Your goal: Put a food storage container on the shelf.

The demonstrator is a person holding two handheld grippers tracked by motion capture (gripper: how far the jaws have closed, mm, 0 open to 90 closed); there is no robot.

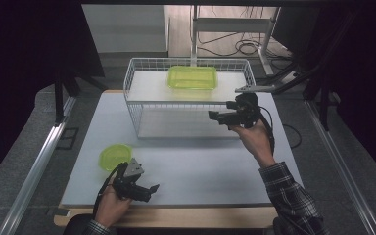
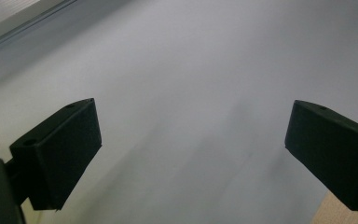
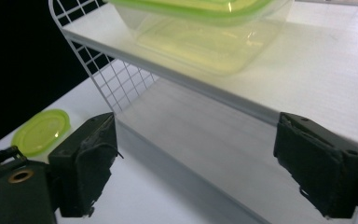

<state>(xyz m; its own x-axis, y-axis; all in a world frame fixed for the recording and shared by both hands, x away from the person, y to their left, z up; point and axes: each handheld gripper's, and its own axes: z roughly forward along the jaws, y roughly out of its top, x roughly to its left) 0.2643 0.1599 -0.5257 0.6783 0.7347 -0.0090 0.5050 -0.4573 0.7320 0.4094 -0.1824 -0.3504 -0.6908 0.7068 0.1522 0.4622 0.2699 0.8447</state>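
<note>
Both tools released: right tool [image 3: 196, 163] faces green box [image 3: 200, 32]; high view shows lid [image 1: 114, 155] by left tool [image 1: 152, 192]

Your rectangular container [image 1: 192, 77], clear plastic with a yellow-green lid on it, sits flat and upright on the top shelf of the white wire rack [image 1: 136, 105], toward the shelf's back and roughly centred. Its lid looks seated, though the rim is cut off in the right gripper view. Your round yellow-green lid [image 1: 114, 156] lies flat on the worktop [image 1: 210, 171], near its front left.
</note>
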